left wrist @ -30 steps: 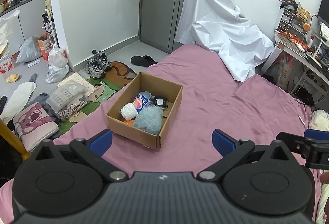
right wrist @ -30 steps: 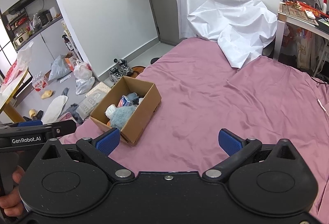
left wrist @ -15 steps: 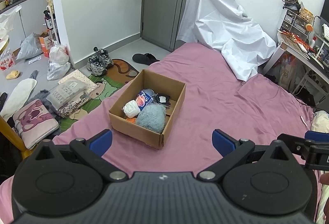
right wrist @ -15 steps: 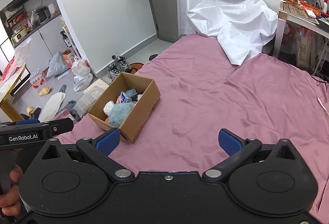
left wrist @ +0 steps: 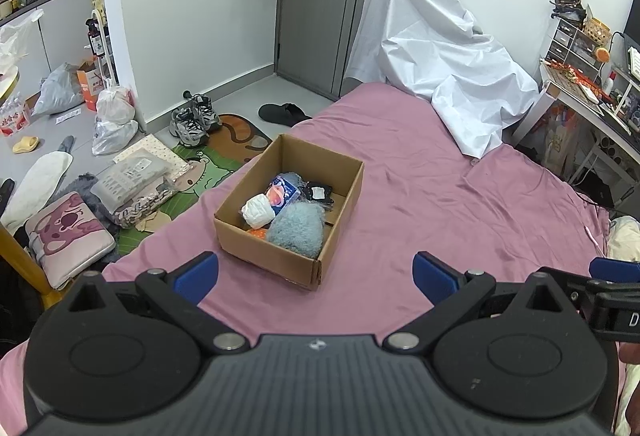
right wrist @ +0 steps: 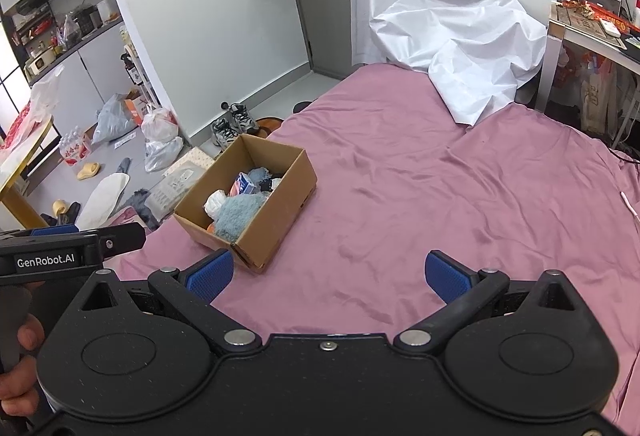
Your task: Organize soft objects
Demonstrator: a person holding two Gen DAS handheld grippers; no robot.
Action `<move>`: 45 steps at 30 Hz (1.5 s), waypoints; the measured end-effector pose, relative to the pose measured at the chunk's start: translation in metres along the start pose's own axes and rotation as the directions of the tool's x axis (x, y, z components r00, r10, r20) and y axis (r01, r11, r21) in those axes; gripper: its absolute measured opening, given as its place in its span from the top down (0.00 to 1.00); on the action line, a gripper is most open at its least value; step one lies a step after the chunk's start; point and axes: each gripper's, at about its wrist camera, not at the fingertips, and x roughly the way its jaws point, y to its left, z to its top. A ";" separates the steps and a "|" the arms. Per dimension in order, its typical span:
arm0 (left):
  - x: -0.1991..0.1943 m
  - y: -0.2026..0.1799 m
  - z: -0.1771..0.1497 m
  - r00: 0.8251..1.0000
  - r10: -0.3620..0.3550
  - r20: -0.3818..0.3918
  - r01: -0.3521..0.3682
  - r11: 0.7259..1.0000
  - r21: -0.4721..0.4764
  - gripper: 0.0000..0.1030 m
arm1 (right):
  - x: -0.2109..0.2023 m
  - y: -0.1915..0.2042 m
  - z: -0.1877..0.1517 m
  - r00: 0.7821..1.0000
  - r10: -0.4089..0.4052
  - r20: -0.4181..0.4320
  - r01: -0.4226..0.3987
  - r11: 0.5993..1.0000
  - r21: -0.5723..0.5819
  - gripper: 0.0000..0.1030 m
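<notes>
A cardboard box (left wrist: 276,260) stands on the pink bed sheet (left wrist: 440,203) near the bed's left edge; it also shows in the right wrist view (right wrist: 280,211). Inside lie a fluffy blue item (left wrist: 296,230), a white bundle (left wrist: 258,211), a blue-and-pink packet (left wrist: 282,189) and a black item (left wrist: 318,192). My left gripper (left wrist: 316,276) is open and empty, just short of the box. My right gripper (right wrist: 328,276) is open and empty, to the right of the box above bare sheet.
A white crumpled sheet (left wrist: 436,51) covers a chair at the bed's far end. A desk (left wrist: 592,103) stands to the right. On the floor to the left lie shoes (left wrist: 194,119), bags (left wrist: 114,119), packets and a pink cushion (left wrist: 68,232).
Both grippers have drifted slightly; the box sits a little further right in the left wrist view and lower in the right wrist view. Both grippers stay open and empty.
</notes>
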 end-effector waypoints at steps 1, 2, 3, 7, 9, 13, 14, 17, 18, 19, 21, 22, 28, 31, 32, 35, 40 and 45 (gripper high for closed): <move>0.000 0.001 0.000 1.000 0.001 0.000 -0.001 1.000 0.000 0.00 | 0.000 0.000 0.000 1.000 0.000 0.000 0.000 1.000 0.000 0.00; 0.000 0.001 0.000 1.000 0.000 0.000 0.000 1.000 0.000 0.00 | 0.000 0.000 0.000 1.000 0.000 0.001 0.000 1.000 -0.001 0.00; 0.000 0.001 0.000 1.000 0.000 0.000 0.000 1.000 0.001 0.00 | 0.000 0.000 0.000 1.000 -0.001 0.001 0.001 1.000 -0.001 0.00; 0.000 0.001 0.000 1.000 0.000 0.000 0.000 1.000 0.000 0.00 | 0.000 0.001 0.000 1.000 -0.002 0.002 0.002 1.000 0.002 0.00; 0.000 0.000 0.000 1.000 0.000 0.000 0.000 1.000 0.001 0.00 | 0.000 0.001 0.000 1.000 -0.001 0.001 0.001 1.000 0.002 0.00; 0.000 0.000 0.000 1.000 0.000 0.000 0.000 1.000 0.002 0.00 | 0.000 0.001 -0.001 1.000 -0.005 -0.002 0.005 1.000 0.001 0.00; 0.000 0.000 -0.001 1.000 0.001 0.000 -0.001 1.000 0.001 0.00 | 0.000 0.001 -0.001 1.000 -0.003 -0.001 0.003 1.000 0.001 0.00; 0.000 0.000 -0.001 1.000 0.000 0.000 0.000 1.000 0.003 0.00 | 0.000 0.000 -0.001 1.000 -0.004 -0.001 0.004 1.000 -0.001 0.00; 0.000 0.000 -0.001 1.000 0.000 0.000 0.000 1.000 0.004 0.00 | 0.000 0.000 -0.001 1.000 -0.003 0.000 0.003 1.000 -0.002 0.00; 0.000 0.000 -0.001 1.000 0.000 -0.001 0.000 1.000 0.005 0.00 | 0.000 0.000 -0.001 1.000 -0.002 0.001 0.002 1.000 -0.002 0.00; 0.000 0.000 -0.002 1.000 -0.001 -0.003 0.001 1.000 0.008 0.00 | 0.000 0.000 -0.001 1.000 -0.004 0.000 0.004 1.000 -0.001 0.00; -0.001 0.000 -0.002 1.000 -0.001 -0.003 0.001 1.000 0.011 0.00 | -0.001 0.000 -0.001 1.000 -0.005 0.000 0.005 1.000 -0.001 0.00; 0.000 -0.001 -0.002 1.000 0.002 -0.004 -0.002 1.000 0.013 0.00 | -0.001 0.001 -0.002 1.000 -0.006 0.000 0.006 1.000 -0.001 0.00; 0.000 -0.001 -0.002 1.000 0.001 -0.003 -0.001 1.000 0.015 0.00 | -0.001 0.001 -0.002 1.000 -0.005 -0.002 0.005 1.000 -0.001 0.00; 0.000 -0.001 -0.002 1.000 0.002 -0.004 -0.001 1.000 0.014 0.00 | 0.000 0.001 -0.001 1.000 -0.005 -0.003 0.005 1.000 -0.002 0.00; 0.000 -0.001 -0.002 1.000 0.003 -0.003 -0.003 1.000 0.012 0.00 | 0.001 0.001 0.000 1.000 -0.003 -0.008 0.003 1.000 -0.003 0.00; 0.005 0.000 -0.003 1.000 0.005 -0.005 -0.005 1.000 0.017 0.00 | 0.007 0.000 0.001 1.000 -0.002 -0.016 0.002 1.000 -0.003 0.00; 0.007 0.001 -0.002 1.000 0.002 -0.002 -0.002 1.000 0.020 0.00 | 0.014 0.001 0.002 1.000 -0.004 -0.026 0.004 1.000 0.004 0.00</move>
